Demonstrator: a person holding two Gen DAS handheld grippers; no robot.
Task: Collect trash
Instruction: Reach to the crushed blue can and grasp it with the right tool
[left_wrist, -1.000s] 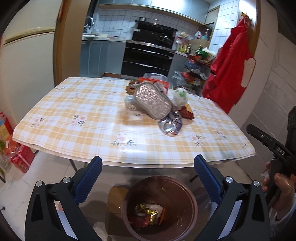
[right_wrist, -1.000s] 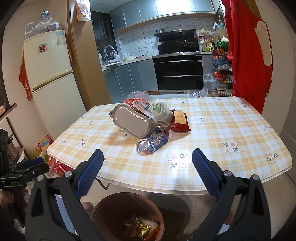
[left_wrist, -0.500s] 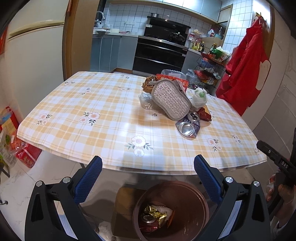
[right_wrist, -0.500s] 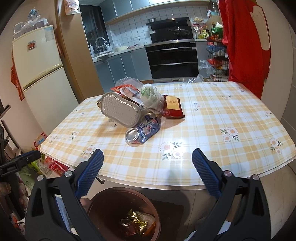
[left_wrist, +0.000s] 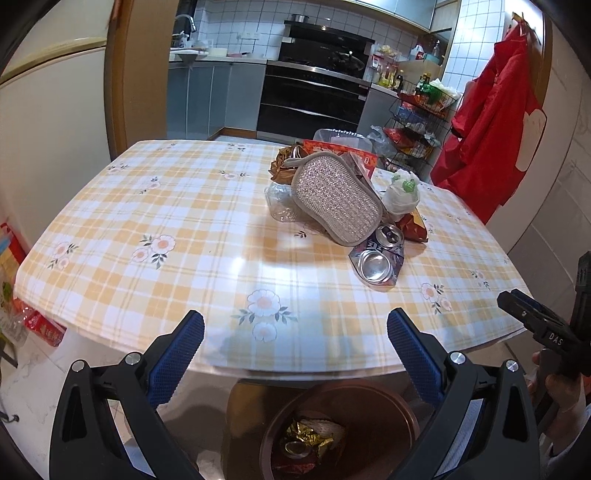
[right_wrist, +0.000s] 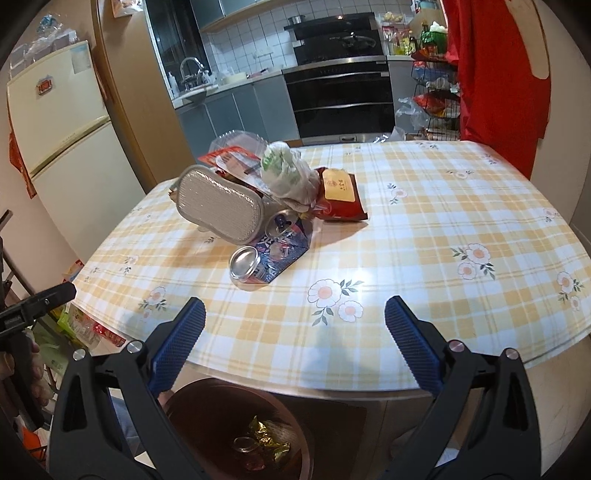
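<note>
A heap of trash lies on the checked tablecloth (left_wrist: 184, 236): a silver padded pouch (left_wrist: 334, 201), a crushed can (left_wrist: 375, 264) on a blue wrapper, a white knotted bag (left_wrist: 400, 195), a red snack packet (right_wrist: 340, 194) and a clear plastic box (right_wrist: 240, 138). The same can shows in the right wrist view (right_wrist: 245, 264). A brown trash bin (left_wrist: 340, 432) with wrappers inside stands on the floor under the near table edge. My left gripper (left_wrist: 295, 350) and right gripper (right_wrist: 295, 347) are both open and empty, above the table edge and the bin (right_wrist: 236, 428).
A fridge (right_wrist: 59, 129) stands left. Kitchen cabinets and an oven (left_wrist: 314, 99) are behind the table. A red apron (left_wrist: 491, 122) hangs at the right beside a wire rack (left_wrist: 413, 122). Bags lie on the floor at left (right_wrist: 74, 325).
Both grippers have risen and moved forward toward the table; the trash heap looks closer and the bin has slid lower in both views. Both stay open.
</note>
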